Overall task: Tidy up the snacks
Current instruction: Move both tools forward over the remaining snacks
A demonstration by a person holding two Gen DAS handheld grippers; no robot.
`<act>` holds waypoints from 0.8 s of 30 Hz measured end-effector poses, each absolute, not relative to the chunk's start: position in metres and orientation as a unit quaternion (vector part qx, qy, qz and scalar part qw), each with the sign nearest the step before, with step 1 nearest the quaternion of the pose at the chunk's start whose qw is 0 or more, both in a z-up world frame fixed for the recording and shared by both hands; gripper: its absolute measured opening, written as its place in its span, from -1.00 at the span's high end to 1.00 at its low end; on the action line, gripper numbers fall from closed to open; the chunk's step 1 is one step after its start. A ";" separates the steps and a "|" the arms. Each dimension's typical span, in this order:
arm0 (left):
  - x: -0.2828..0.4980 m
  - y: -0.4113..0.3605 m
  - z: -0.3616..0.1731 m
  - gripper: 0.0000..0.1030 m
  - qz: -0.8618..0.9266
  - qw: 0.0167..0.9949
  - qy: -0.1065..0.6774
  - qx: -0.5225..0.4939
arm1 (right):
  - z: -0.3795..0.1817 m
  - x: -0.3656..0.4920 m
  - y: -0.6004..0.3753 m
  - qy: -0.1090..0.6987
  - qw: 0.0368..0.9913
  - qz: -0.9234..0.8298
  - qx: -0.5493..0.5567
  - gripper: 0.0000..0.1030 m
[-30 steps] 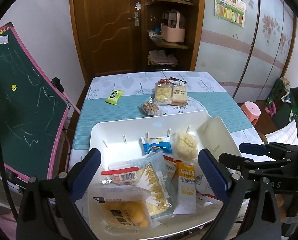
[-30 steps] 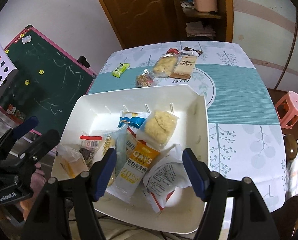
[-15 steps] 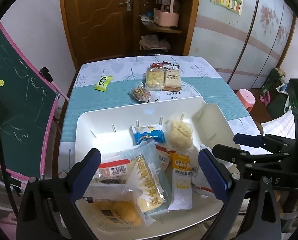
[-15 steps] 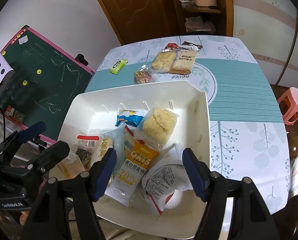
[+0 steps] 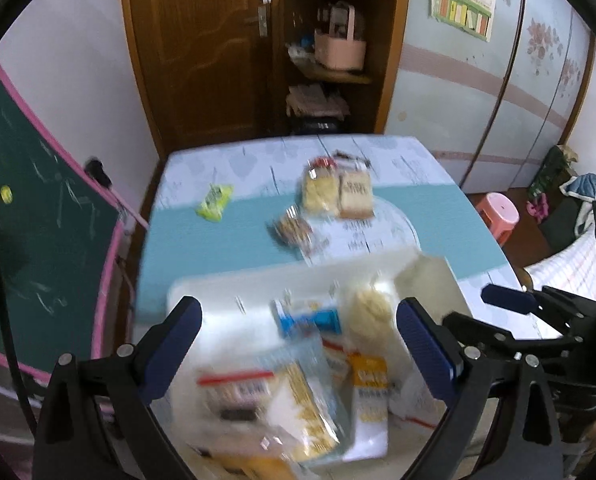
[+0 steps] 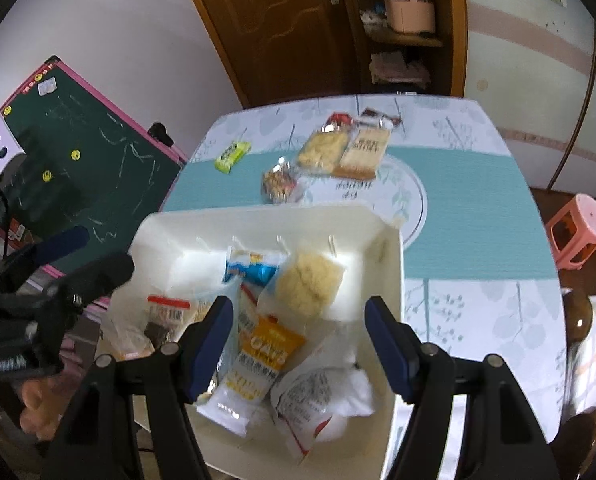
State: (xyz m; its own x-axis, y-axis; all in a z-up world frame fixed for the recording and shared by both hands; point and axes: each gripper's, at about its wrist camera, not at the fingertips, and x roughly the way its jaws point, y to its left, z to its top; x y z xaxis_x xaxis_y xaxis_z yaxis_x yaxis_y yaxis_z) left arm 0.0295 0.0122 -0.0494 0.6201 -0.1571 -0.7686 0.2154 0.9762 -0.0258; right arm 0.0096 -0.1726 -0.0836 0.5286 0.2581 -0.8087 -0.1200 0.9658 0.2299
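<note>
A white tray point(image 5: 218, 296) point(image 6: 170, 236) at the near table edge holds several snack packs, among them an orange oats pack point(image 6: 260, 356) point(image 5: 367, 384), a blue pack point(image 6: 248, 266) and a round yellow cake point(image 6: 307, 286). On the table beyond lie a green pack point(image 6: 232, 155) point(image 5: 214, 200), a nut pack point(image 6: 278, 184), a yellow cake pack point(image 6: 322, 150) and a tan pack point(image 6: 363, 148). My left gripper point(image 5: 298, 344) is open and empty above the tray. My right gripper point(image 6: 298, 344) is open and empty above the tray's near right part.
A green chalkboard with a pink frame point(image 6: 82, 148) leans at the table's left. A pink stool point(image 6: 577, 232) stands right of the table. A wooden door and shelf point(image 5: 329, 52) are behind the table.
Both grippers have moved forward over the tray toward the far snacks, and the left wrist view is now blurred. Both stay open and empty.
</note>
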 end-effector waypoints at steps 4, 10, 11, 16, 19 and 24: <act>0.049 0.013 -0.014 -0.90 -0.098 0.914 0.392 0.043 | -0.058 0.022 -0.176 0.449 0.884 0.113 0.063 -0.34; 0.080 0.010 0.037 -0.90 -0.092 0.930 0.350 0.059 | -0.003 0.044 -0.184 0.392 0.914 0.098 0.022 -0.34; 0.085 0.008 0.045 -0.90 -0.090 0.933 0.343 0.065 | 0.007 0.049 -0.186 0.382 0.919 0.093 0.017 -0.34; 0.116 -0.006 0.074 -0.90 -0.084 0.938 0.325 0.083 | 0.044 0.075 -0.193 0.348 0.935 0.062 -0.017 -0.34; 0.141 -0.014 0.082 -0.90 -0.075 0.939 0.323 0.095 | 0.057 0.096 -0.197 0.345 0.937 0.054 -0.025 -0.34; 0.191 -0.024 0.069 -0.90 -0.069 0.927 0.357 0.091 | 0.054 0.148 -0.205 0.375 0.926 0.037 -0.023 -0.34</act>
State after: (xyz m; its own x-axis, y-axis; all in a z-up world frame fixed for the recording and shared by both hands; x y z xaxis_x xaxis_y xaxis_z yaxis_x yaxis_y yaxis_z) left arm 0.1907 -0.0240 0.0691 0.7357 -0.0638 -0.6743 0.1937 0.9738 0.1192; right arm 0.1476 -0.2053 0.0540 0.7161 0.0515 -0.6961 -0.0864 0.9961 -0.0152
